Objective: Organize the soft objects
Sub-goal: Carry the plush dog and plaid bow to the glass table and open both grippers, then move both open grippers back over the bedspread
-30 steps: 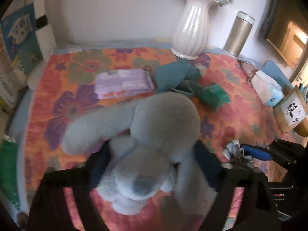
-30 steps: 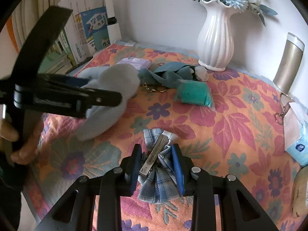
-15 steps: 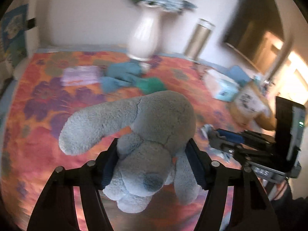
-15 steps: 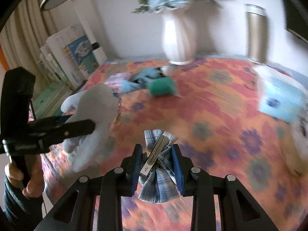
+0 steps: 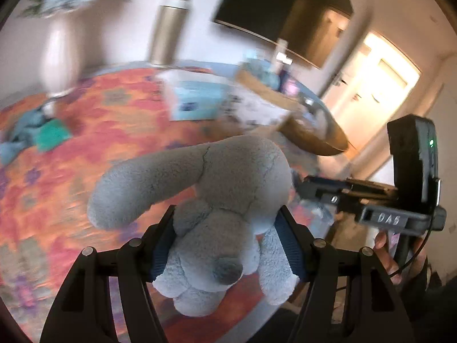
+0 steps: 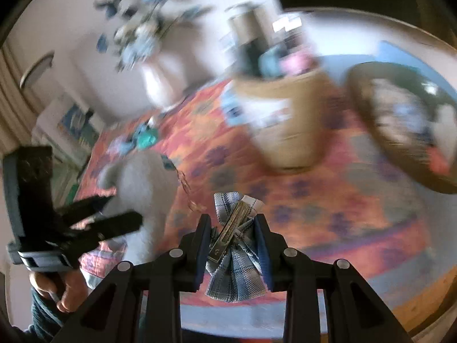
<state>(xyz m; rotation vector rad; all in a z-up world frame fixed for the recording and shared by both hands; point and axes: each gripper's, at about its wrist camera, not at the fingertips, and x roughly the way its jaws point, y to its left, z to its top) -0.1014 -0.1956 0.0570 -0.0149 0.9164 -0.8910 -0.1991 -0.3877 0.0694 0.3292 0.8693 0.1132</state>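
My left gripper is shut on a grey-blue plush dog and holds it in the air above the flowered tablecloth. My right gripper is shut on a blue plaid bow hair clip with a metal clasp, also lifted. The plush dog shows in the right wrist view at the left, held in the left gripper. The right gripper shows in the left wrist view at the right. A teal cloth and a green soft object lie on the cloth far left.
A white vase with blue flowers and a metal flask stand at the back. A blue tissue pack, a tan container and a round brown basket sit at the right. The views are motion-blurred.
Both grippers have swung to the right with their loads; the basket and tan container have come into view and the vase has shifted left. Both grips are unchanged.
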